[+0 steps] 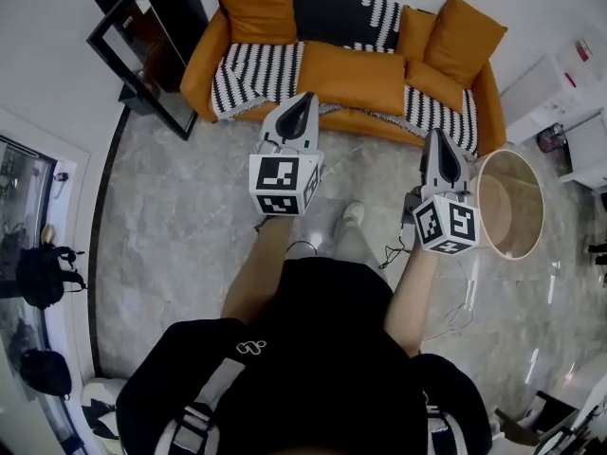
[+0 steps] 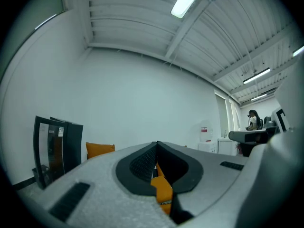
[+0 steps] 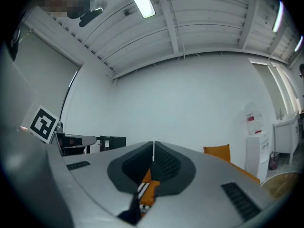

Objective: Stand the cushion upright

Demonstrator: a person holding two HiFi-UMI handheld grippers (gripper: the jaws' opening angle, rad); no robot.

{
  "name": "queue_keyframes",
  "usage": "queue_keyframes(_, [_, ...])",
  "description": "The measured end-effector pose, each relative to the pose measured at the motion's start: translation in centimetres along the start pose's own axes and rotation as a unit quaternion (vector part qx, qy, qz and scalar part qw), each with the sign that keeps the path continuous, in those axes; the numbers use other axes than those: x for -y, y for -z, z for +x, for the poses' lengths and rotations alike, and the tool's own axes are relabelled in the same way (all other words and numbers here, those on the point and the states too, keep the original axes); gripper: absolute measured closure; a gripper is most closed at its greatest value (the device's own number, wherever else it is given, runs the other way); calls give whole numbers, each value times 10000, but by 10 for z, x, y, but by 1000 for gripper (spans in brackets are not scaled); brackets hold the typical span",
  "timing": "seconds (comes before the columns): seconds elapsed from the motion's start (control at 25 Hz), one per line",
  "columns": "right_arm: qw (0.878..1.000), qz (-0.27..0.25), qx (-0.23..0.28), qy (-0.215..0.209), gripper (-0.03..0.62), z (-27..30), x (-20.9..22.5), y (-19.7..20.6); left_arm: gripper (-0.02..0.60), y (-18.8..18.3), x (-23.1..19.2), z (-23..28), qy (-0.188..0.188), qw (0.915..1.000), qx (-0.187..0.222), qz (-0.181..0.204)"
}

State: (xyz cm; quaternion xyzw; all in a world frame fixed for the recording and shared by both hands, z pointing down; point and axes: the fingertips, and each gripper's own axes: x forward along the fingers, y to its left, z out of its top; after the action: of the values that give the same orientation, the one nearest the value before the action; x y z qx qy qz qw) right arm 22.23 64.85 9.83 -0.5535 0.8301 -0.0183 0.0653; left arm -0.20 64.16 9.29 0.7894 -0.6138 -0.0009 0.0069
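Observation:
An orange sofa point(image 1: 202, 64) stands ahead of me in the head view. One orange cushion point(image 1: 351, 76) lies flat on its seat. Another cushion point(image 1: 252, 5) leans upright at the left end, and a third point(image 1: 463, 37) leans at the right end. My left gripper point(image 1: 303, 104) hovers short of the sofa's front edge, shut and empty. My right gripper point(image 1: 443, 140) hangs near the sofa's right end, also shut with nothing in it. In the left gripper view the jaws point(image 2: 156, 145) meet, and an orange cushion point(image 2: 99, 149) shows beyond them. The right gripper view shows the same closed jaws point(image 3: 153, 145).
Black-and-white striped throws point(image 1: 256, 72) drape over the sofa. A round wooden table point(image 1: 512, 203) sits right of my right gripper. A black cabinet point(image 1: 152, 27) stands left of the sofa, white cabinets point(image 1: 567, 83) at the right. A person point(image 2: 252, 119) stands far off. Marble floor lies between me and the sofa.

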Motion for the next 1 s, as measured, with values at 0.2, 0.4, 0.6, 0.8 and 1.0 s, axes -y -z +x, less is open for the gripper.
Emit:
queue_keyframes(0.2, [9997,-35,183,134,580,20,22,0,575,8,-12,21,13,10000,85,29])
queue_keyframes(0.4, [9991,-57,378,159,580,56,48,-3,575,-5,-20,66,-15,9994,333,97])
queue_keyframes(0.6, [9991,-127,399,3,580,125,77,2,575,-2,-30,139,-47,9992,396,48])
queue_keyframes(0.8, [9995,-82,252,-193,580,209,119,11,575,3,-38,221,-150,9993,343,-1])
queue_keyframes(1.0, [9988,-64,163,-462,580,303,157,17,575,15,-65,315,-271,9983,220,-468])
